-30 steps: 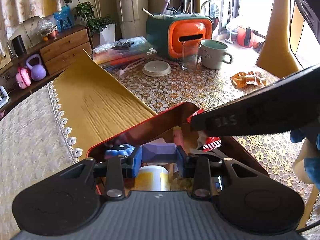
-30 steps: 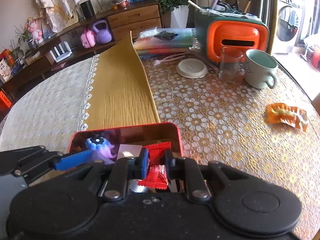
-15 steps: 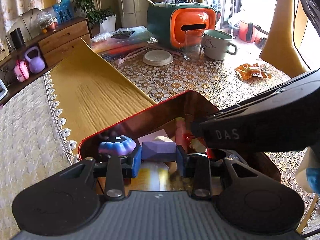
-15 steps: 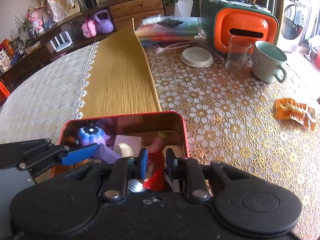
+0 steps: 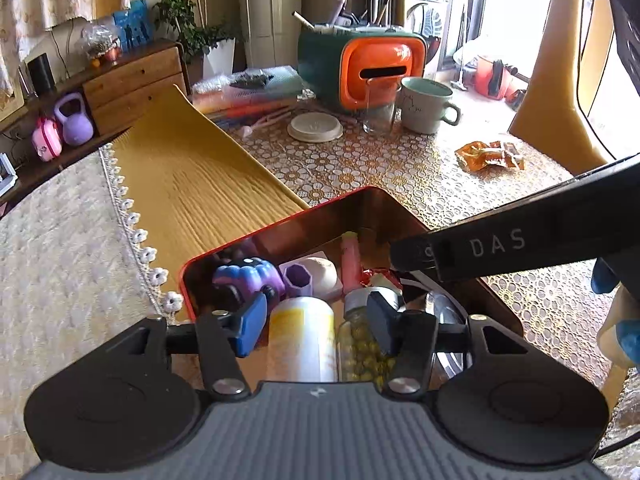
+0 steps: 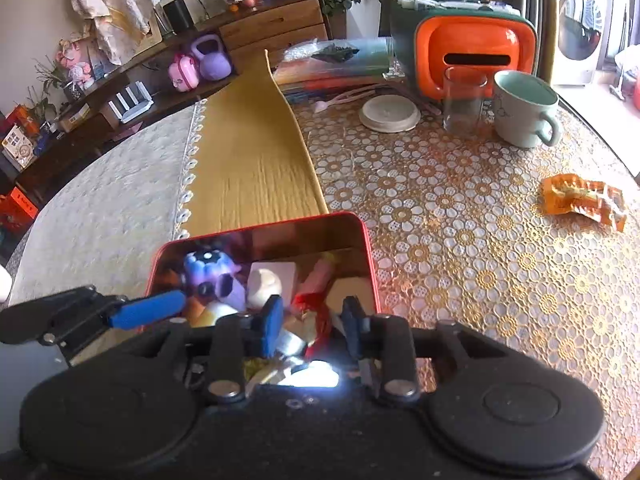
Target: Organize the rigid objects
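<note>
A red metal tin (image 5: 362,193) (image 6: 362,222) sits on the table's near edge, full of small things. Inside lie a purple-blue flower toy (image 5: 244,276) (image 6: 208,268), a purple hexagonal block (image 5: 298,280), a white round piece (image 6: 266,282), a pink tube (image 5: 350,262), a red wrapper (image 6: 316,312), a yellow-white bottle (image 5: 302,336) and a jar of yellow beads (image 5: 358,344). My left gripper (image 5: 316,322) is open and empty above the bottle. My right gripper (image 6: 308,326) is open above the red wrapper.
On the flowered tablecloth (image 6: 460,208) stand an orange-green box (image 6: 472,52), a glass (image 6: 464,104), a pale mug (image 6: 524,108), a white lid (image 6: 390,112) and an orange snack packet (image 6: 584,200). A yellow mat (image 6: 256,160) runs left of the tin.
My left gripper has opened and let go of the purple block, which now lies in the tin. My right gripper has opened and released the red wrapper.
</note>
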Action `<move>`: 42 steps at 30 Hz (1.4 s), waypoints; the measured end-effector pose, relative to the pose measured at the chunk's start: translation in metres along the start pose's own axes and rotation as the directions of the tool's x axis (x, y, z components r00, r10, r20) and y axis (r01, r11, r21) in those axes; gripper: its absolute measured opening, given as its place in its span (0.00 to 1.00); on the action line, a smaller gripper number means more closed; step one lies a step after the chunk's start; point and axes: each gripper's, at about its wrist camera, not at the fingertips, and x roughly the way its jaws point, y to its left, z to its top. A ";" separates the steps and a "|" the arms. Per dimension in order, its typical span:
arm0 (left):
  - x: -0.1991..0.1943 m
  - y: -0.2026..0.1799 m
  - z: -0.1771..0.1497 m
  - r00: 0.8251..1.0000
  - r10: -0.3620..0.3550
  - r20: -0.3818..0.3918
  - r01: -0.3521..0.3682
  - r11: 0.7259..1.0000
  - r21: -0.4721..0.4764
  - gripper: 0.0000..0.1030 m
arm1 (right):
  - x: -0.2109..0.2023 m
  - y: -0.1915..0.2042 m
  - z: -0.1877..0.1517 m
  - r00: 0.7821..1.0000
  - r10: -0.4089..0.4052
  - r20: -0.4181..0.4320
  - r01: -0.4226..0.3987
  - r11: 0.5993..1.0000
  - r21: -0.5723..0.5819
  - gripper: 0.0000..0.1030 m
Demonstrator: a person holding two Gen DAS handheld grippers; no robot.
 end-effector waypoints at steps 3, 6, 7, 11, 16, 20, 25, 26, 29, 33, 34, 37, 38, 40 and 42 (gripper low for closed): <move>-0.015 0.002 -0.003 1.000 0.012 0.015 -0.012 1.000 0.005 0.53 | -0.011 0.004 -0.005 1.000 0.017 0.008 -0.017 1.000 -0.001 0.35; -0.028 0.004 -0.008 0.999 0.025 0.028 -0.025 1.000 0.008 0.54 | -0.024 0.010 -0.012 0.999 0.025 0.022 -0.024 0.999 -0.021 0.38; -0.033 0.005 -0.009 0.999 0.029 0.033 -0.029 1.000 0.004 0.58 | -0.028 0.012 -0.015 0.999 0.031 0.029 -0.031 0.999 -0.028 0.38; -0.050 0.011 -0.016 0.998 0.038 0.047 -0.037 0.999 -0.024 0.60 | -0.046 0.019 -0.024 0.996 0.059 0.062 -0.056 0.997 -0.053 0.40; -0.070 0.015 -0.025 0.997 0.053 0.064 -0.050 0.998 -0.045 0.60 | -0.066 0.025 -0.038 0.992 0.078 0.101 -0.070 0.994 -0.084 0.48; -0.083 0.016 -0.031 0.996 0.061 0.071 -0.056 0.996 -0.064 0.60 | -0.081 0.028 -0.048 0.986 0.093 0.141 -0.079 0.992 -0.102 0.55; -0.100 0.014 -0.040 0.994 0.048 0.096 -0.039 0.995 -0.090 0.69 | -0.096 0.028 -0.061 0.975 0.083 0.204 -0.061 0.992 -0.110 0.62; -0.103 0.013 -0.041 0.993 0.045 0.104 -0.036 0.995 -0.091 0.70 | -0.098 0.028 -0.064 0.974 0.087 0.211 -0.065 0.992 -0.110 0.63; -0.111 0.012 -0.046 0.992 0.043 0.115 -0.031 0.994 -0.107 0.70 | -0.103 0.026 -0.072 0.969 0.095 0.227 -0.072 0.991 -0.109 0.64; -0.119 0.009 -0.053 0.991 0.048 0.125 -0.033 0.993 -0.117 0.70 | -0.109 0.024 -0.084 0.960 0.112 0.256 -0.086 0.990 -0.110 0.71; -0.121 0.008 -0.054 0.990 0.051 0.128 -0.036 0.993 -0.116 0.70 | -0.111 0.024 -0.088 0.958 0.115 0.263 -0.089 0.990 -0.109 0.73; -0.126 0.007 -0.059 0.989 0.051 0.138 -0.034 0.992 -0.121 0.80 | -0.115 0.024 -0.096 0.951 0.123 0.284 -0.096 0.989 -0.109 0.78; -0.128 0.006 -0.060 0.988 0.053 0.144 -0.036 0.992 -0.122 0.81 | -0.117 0.024 -0.098 0.948 0.123 0.293 -0.094 0.989 -0.111 0.79; -0.131 0.003 -0.063 0.987 0.054 0.153 -0.036 0.992 -0.120 0.81 | -0.120 0.025 -0.102 0.943 0.118 0.311 -0.085 0.989 -0.118 0.85; -0.133 0.001 -0.065 0.986 0.062 0.155 -0.044 0.992 -0.117 0.81 | -0.125 0.026 -0.106 0.936 0.118 0.333 -0.079 0.989 -0.127 0.89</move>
